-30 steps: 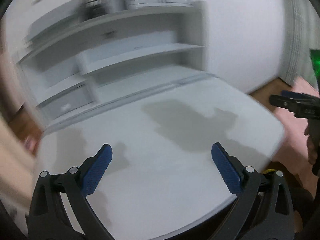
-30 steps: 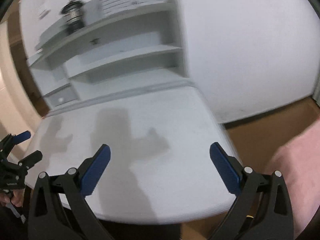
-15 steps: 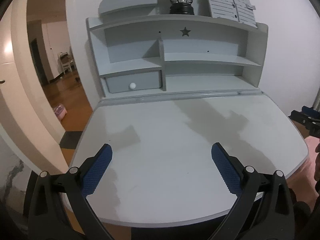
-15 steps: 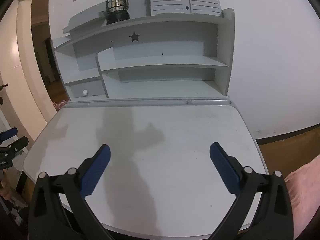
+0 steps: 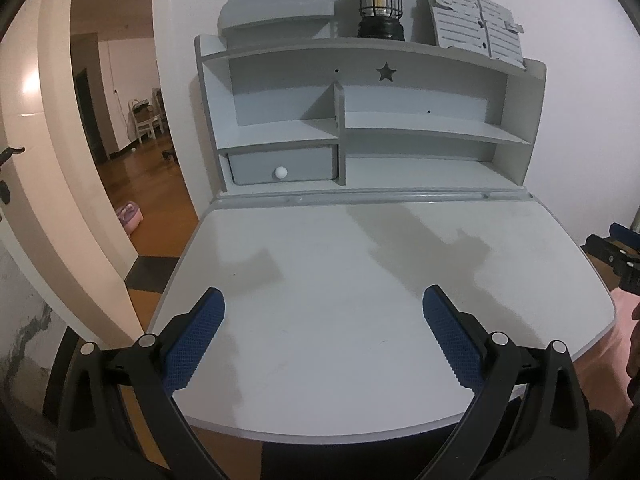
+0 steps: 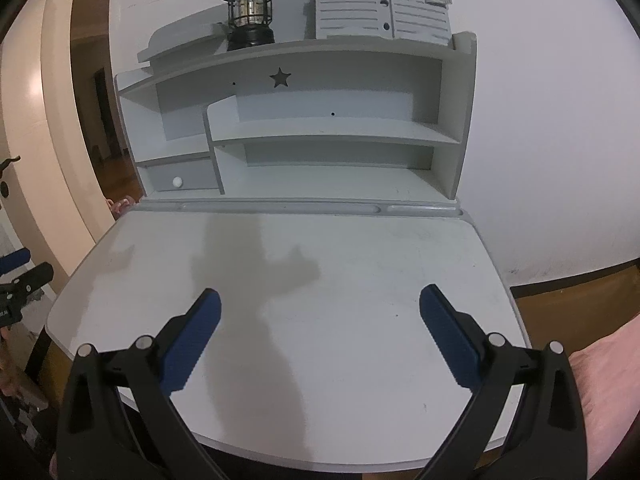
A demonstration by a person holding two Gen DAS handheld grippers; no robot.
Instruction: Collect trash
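No trash shows in either view. My left gripper (image 5: 322,300) is open and empty, its blue pads held above the front of a grey desk (image 5: 360,264). My right gripper (image 6: 320,300) is open and empty above the same desk (image 6: 360,264). The right gripper's tips show at the right edge of the left wrist view (image 5: 612,246). The left gripper's tips show at the left edge of the right wrist view (image 6: 20,276).
A shelf hutch (image 5: 360,120) stands at the desk's back, with a small drawer (image 5: 280,168). On top stand a black lantern (image 5: 379,4) and a slatted grey stand (image 5: 476,26). A doorway (image 5: 132,140) opens left. A pink surface (image 6: 600,384) lies right.
Both views swung from a tilted, blurred look to a level, steady one facing the desk and hutch. Both grippers stayed open.
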